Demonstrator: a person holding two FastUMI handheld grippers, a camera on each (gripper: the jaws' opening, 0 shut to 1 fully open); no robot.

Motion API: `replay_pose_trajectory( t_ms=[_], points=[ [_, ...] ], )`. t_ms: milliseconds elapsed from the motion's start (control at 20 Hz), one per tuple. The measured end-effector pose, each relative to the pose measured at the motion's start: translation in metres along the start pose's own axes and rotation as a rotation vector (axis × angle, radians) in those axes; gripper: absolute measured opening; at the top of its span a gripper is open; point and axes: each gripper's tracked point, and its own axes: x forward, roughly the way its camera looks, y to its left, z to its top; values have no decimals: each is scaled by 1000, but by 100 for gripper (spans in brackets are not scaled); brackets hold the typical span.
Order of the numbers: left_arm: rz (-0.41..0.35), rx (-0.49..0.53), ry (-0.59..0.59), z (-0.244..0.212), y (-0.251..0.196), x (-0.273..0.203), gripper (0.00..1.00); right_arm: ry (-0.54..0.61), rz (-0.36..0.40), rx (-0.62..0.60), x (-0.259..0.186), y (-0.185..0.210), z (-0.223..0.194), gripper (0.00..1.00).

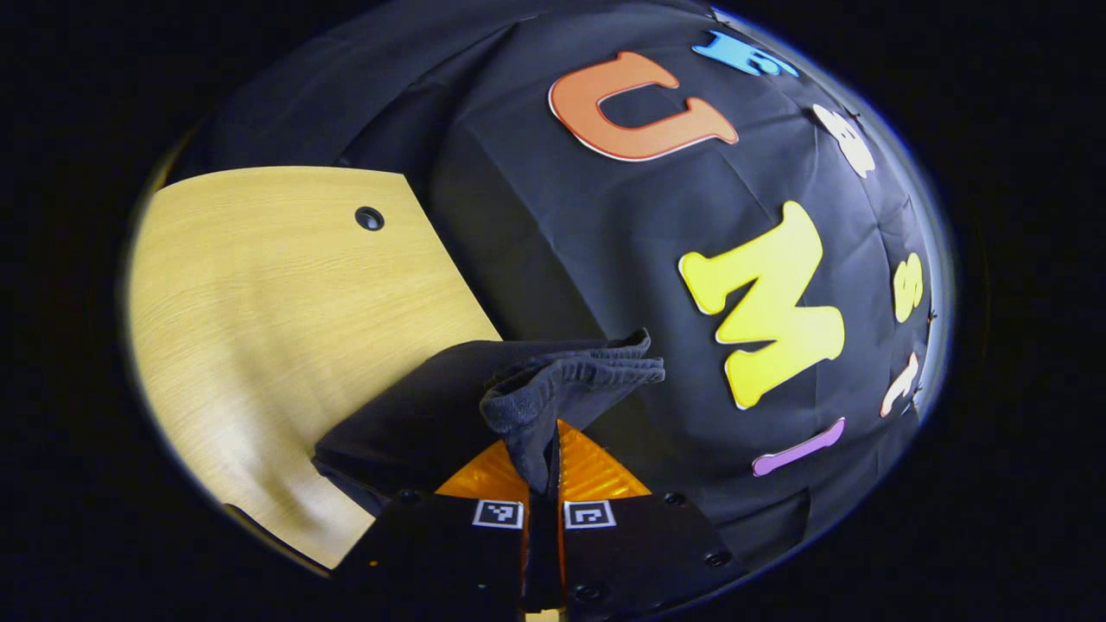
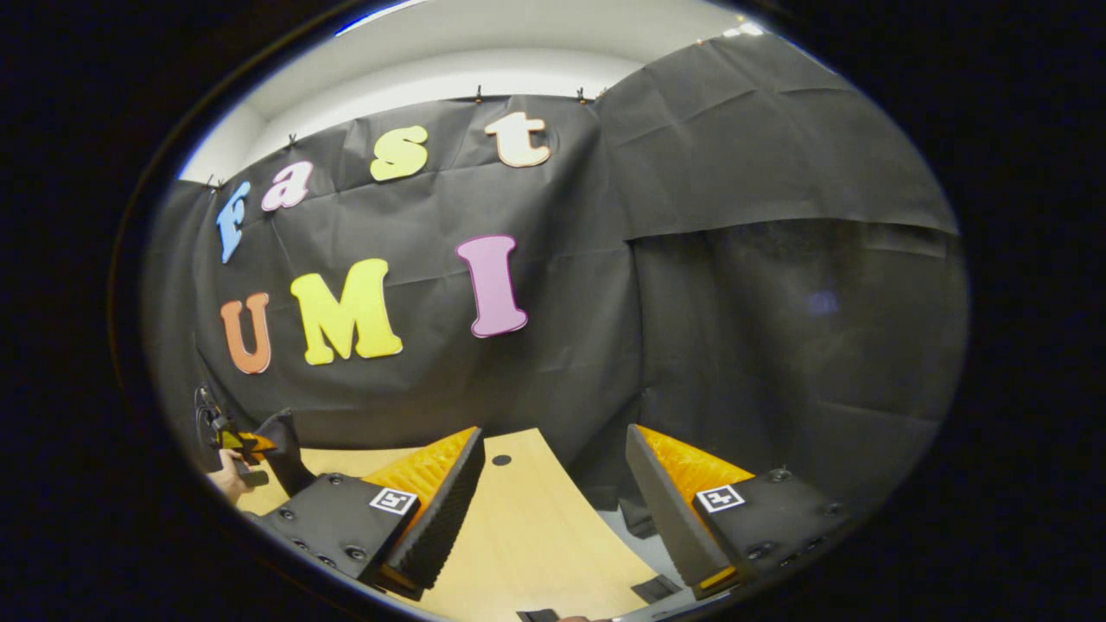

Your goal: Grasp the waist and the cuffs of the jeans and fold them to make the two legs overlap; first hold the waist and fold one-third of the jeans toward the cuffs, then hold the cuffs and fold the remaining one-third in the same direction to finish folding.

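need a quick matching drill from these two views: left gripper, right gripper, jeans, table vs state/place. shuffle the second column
Things:
1. left gripper
2. right gripper
3. jeans
4. table

States:
A. wooden, with a round hole in its top
B. open, nothing between its fingers
C. dark cloth, one bunched edge pinched and lifted
D. shut on cloth

Pairs: 1-D, 2-B, 3-C, 4-A
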Motion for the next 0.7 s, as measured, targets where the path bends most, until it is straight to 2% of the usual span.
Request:
replay_pose_trajectory(
  t_ms=[150, 250, 450, 550, 700],
  points=[
    [-19, 36, 54, -37, -10, 5, 3, 20, -20, 3, -5, -2, -1, 100],
    [-9, 117, 93, -66, -10, 14, 4, 27, -36, -6, -7, -3, 1, 100],
    [38, 371, 189, -132, 6, 38, 4, 37, -54, -67, -12, 1, 4, 98],
    [96, 465, 243, -162, 30, 45, 4, 61, -70, -85, -11, -3, -4, 100],
    [137, 659, 239, -181, 47, 50, 4, 102, -91, -52, -14, -8, -17, 100]
  ],
)
